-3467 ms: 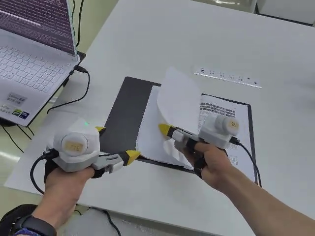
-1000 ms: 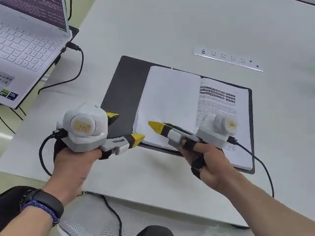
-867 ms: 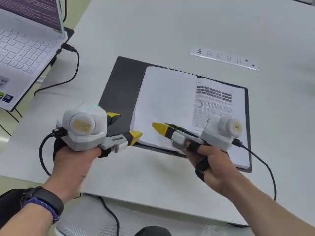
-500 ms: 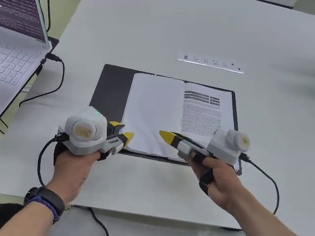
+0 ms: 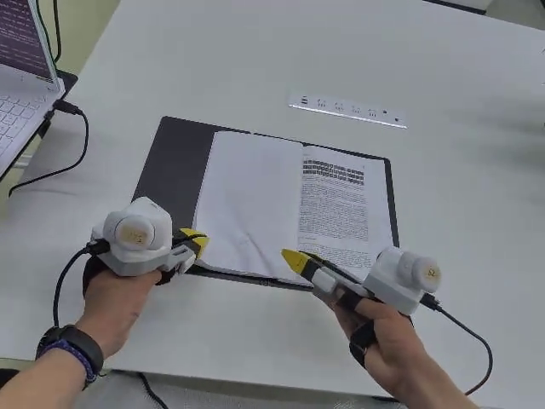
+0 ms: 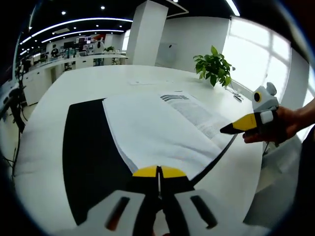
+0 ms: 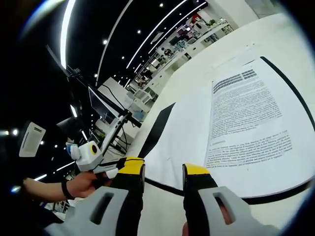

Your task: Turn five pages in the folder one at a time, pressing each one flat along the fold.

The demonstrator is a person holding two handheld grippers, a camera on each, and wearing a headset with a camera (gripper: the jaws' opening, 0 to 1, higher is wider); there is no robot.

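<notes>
The black folder lies open on the white table, a blank page flat on its left and a printed page on its right. My left gripper hovers shut at the folder's near left edge; its yellow tips meet over the black cover. My right gripper sits at the near edge below the fold. Its jaws stand open with nothing between them, just short of the printed page.
A white power strip lies beyond the folder. A laptop with a black cable stands at the far left. The table's near edge runs just below both hands. A potted plant stands far off.
The page held up by the right gripper 3.5 s ago now lies flat on the left. Both grippers have drawn back to the folder's near edge, and the left gripper has shut.
</notes>
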